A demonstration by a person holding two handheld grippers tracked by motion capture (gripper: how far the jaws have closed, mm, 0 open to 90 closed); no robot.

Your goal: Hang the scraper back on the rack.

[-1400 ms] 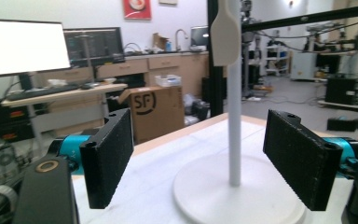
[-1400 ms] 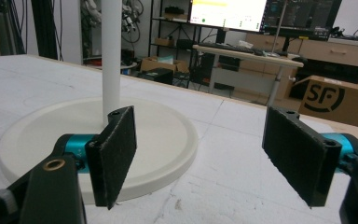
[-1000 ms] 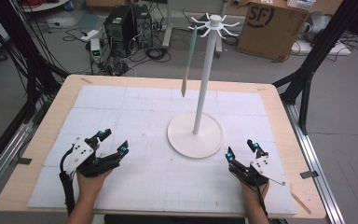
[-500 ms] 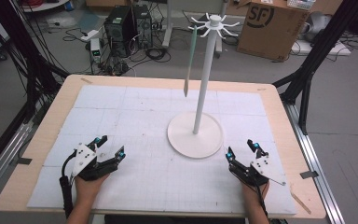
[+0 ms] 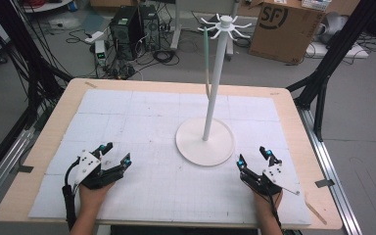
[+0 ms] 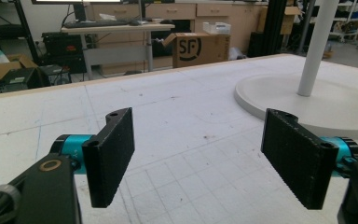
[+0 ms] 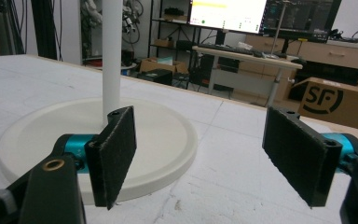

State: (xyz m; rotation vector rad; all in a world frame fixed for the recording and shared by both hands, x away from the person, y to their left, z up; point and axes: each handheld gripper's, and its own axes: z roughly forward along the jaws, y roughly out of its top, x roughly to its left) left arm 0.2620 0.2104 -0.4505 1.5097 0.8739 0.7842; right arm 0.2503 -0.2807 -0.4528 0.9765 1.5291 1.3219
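One white stand (image 5: 205, 141), round base near the tabletop's (image 5: 127, 112) middle, toward the right edge. We judge it rigid, smooth, bottom-heavy; best gripped low on the pole. Left tongs (image 5: 116, 156) and right tongs (image 5: 253, 156): both apart, empty, near the front edge.

"SF" in black circular logo printed on side of brown cardboard box (image 5: 283, 30); same box (image 6: 196, 47) (image 7: 335, 102) elsewhere. Monitor text too small, unreadable.
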